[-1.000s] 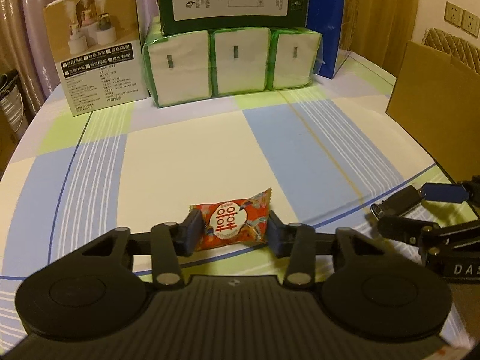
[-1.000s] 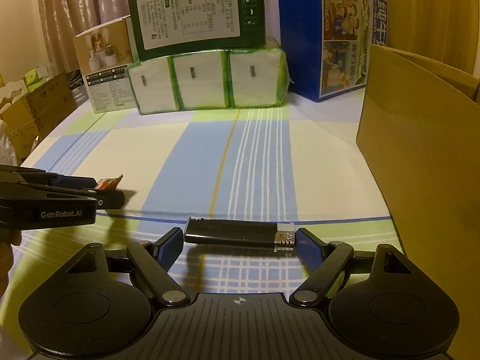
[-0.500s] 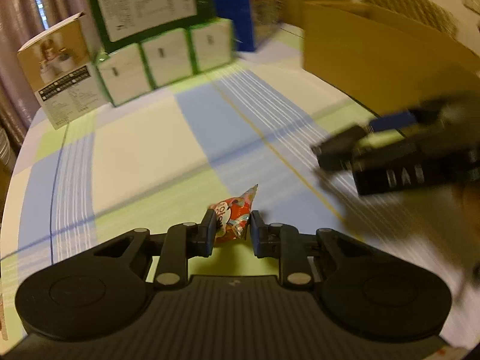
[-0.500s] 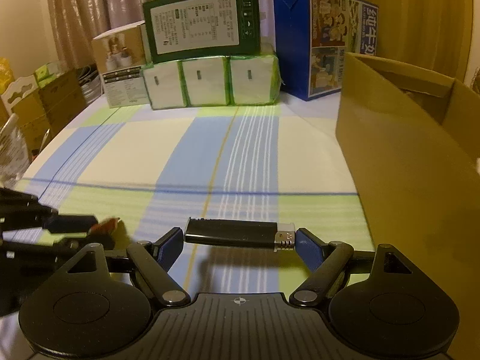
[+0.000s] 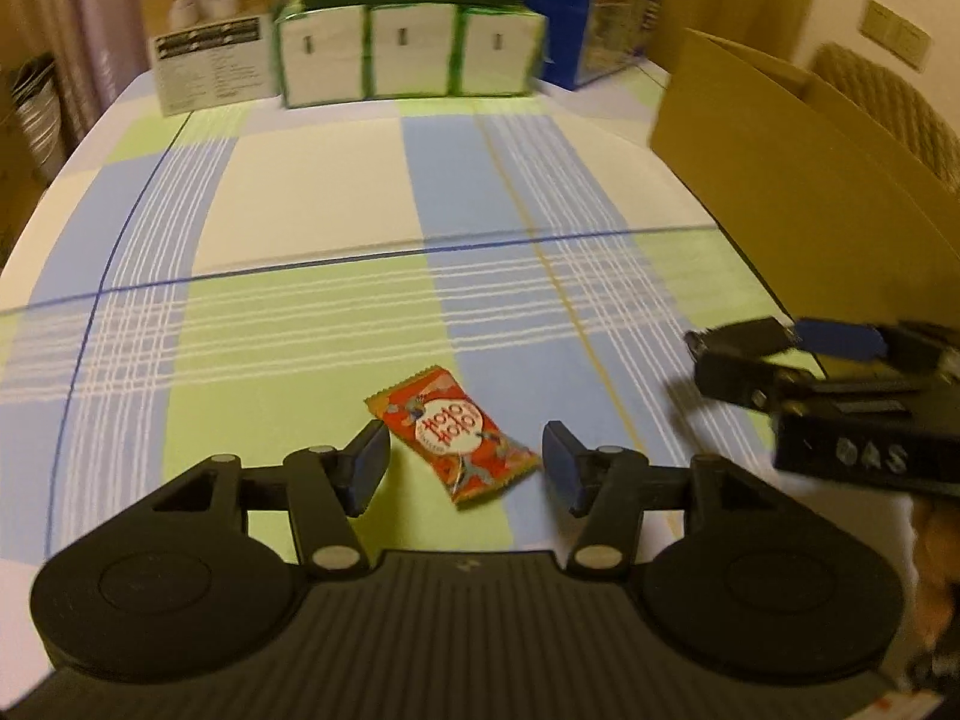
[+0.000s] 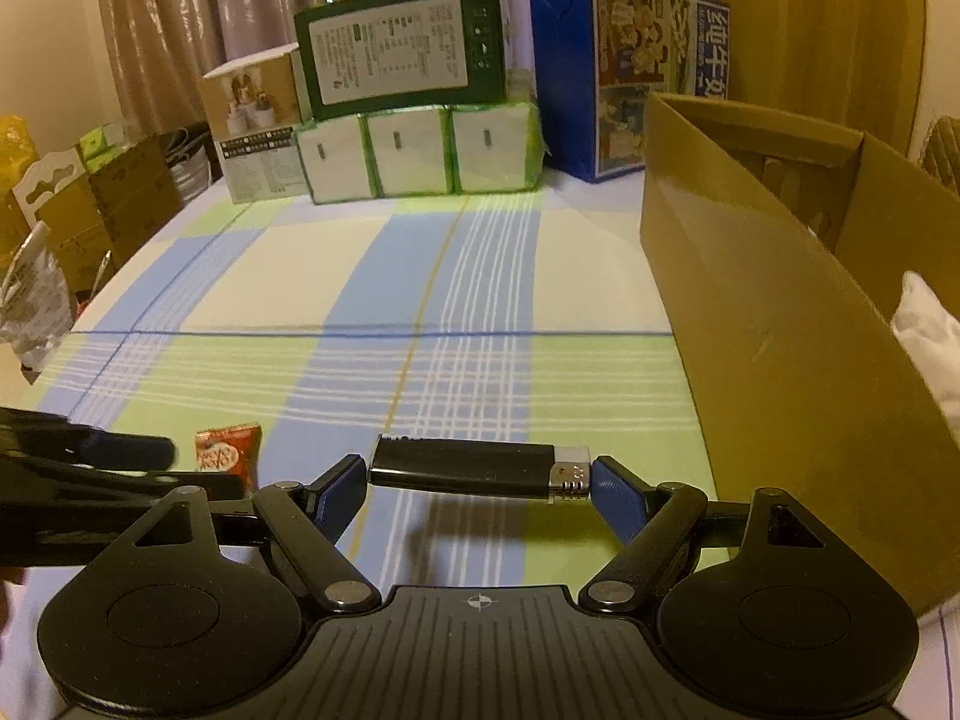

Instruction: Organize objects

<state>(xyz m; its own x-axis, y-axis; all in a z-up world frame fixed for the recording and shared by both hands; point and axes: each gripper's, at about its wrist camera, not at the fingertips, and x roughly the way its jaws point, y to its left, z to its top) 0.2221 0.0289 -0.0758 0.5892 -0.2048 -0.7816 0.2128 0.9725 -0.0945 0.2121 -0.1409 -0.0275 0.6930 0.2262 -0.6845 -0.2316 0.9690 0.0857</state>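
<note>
Red candy pkt [image 5: 453, 442] flat; black lighter [image 6: 474, 468] horiz.

The candy packet [image 5: 453, 441] lies on the tablecloth [image 5: 312, 336], cardboard box [image 5: 798, 174] to its right.

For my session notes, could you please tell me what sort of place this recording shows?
Probably a lived-in home room: a table under a checked blue-and-green tablecloth, pinkish pleated curtains behind, and stacked household packages such as the green-wrapped tissue packs.

The left gripper [image 5: 462, 468] has opened, seemingly dropping the candy packet [image 5: 453, 441] onto the tablecloth [image 5: 312, 330].
</note>
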